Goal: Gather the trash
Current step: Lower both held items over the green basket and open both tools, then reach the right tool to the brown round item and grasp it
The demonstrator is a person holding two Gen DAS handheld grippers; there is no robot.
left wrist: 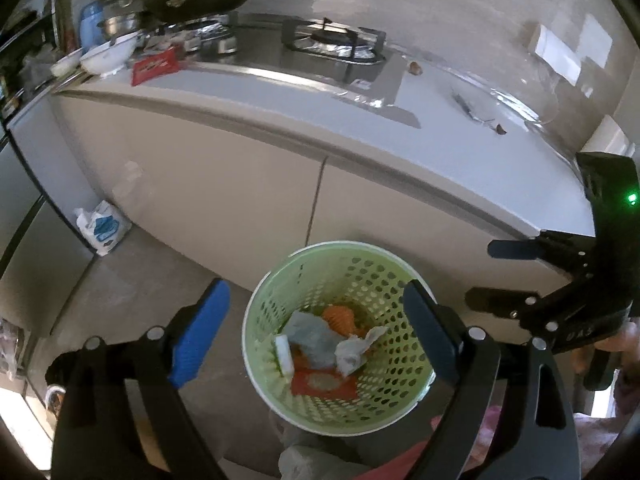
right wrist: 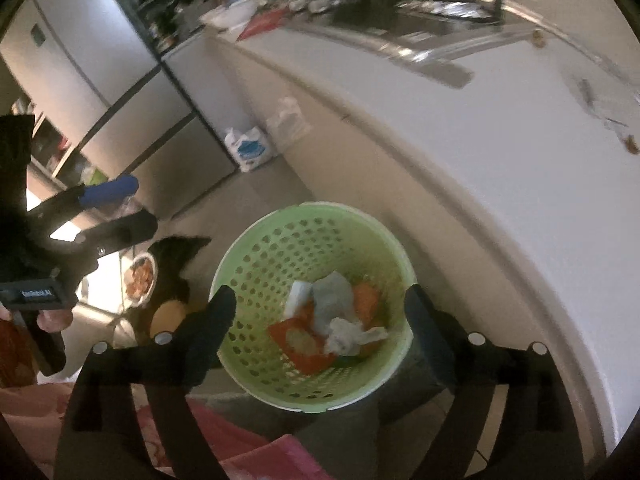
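the left gripper (left wrist: 316, 336) hangs wide apart and empty above the floor, its fingers framing the green basket (left wrist: 384, 280) without touching it. the basket stands on the floor just beside the cabinet front, holding crumpled tissue (left wrist: 354, 350), a red wrapper (left wrist: 322, 384) and an orange scrap (likely parked there so scraps drop straight off the counter (left wrist: 420, 92)). the right gripper (right wrist: 320, 312) is likewise spread wide with nothing held, poised over the same basket. small brown bits (left wrist: 415, 68) remain on the counter, probably next.
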